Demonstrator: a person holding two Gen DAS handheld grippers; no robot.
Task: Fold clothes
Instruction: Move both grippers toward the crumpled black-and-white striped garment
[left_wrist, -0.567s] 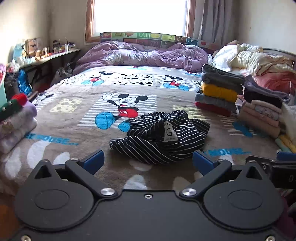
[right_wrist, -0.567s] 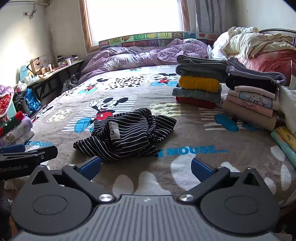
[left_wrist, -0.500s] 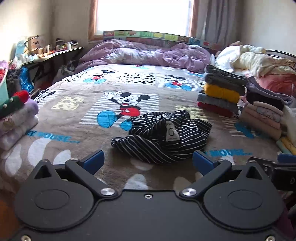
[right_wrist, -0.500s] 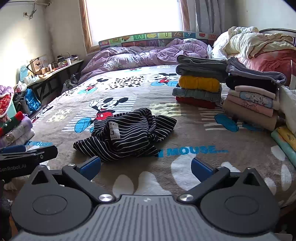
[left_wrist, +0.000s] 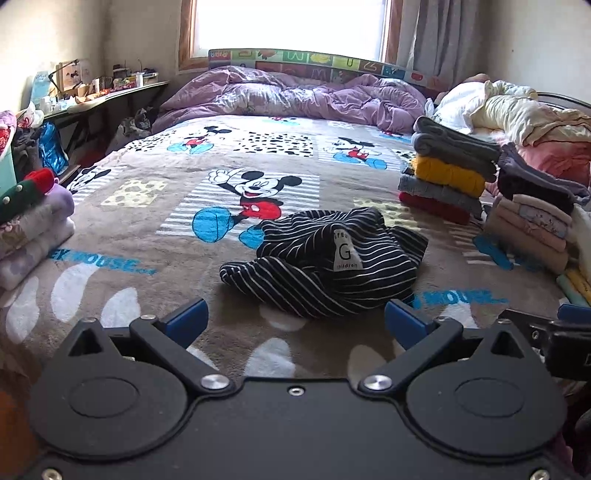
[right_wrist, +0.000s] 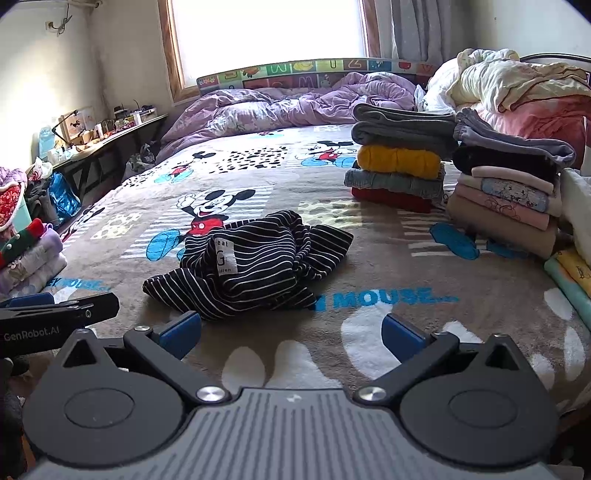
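A crumpled navy garment with thin white stripes (left_wrist: 325, 266) lies in a heap on the brown cartoon-mouse fleece blanket (left_wrist: 155, 236) that covers the bed, nearer the foot edge than the head and roughly midway between the two long sides, with bare blanket all round it, widest toward the head and the left side. Its long axis runs across the bed, one narrow end trailing toward the left side, and a white label printed with a G (left_wrist: 346, 252) faces up on top; which end is neck or hem cannot be made out in the bunched folds. The left gripper (left_wrist: 295, 321) and the right gripper (right_wrist: 291, 330) both hover over the foot edge with blue-padded jaws spread wide and nothing between them, clear of the cloth. Along the right edge stand a stack of folded grey, yellow and red clothes (right_wrist: 399, 162) and a second stack of pink and beige folded clothes (right_wrist: 509, 199), the latter cut off by the frame. A rumpled lilac quilt (left_wrist: 295, 96) fills the head end, and folded pastel knits (left_wrist: 33, 229) sit at the left edge, partly out of view
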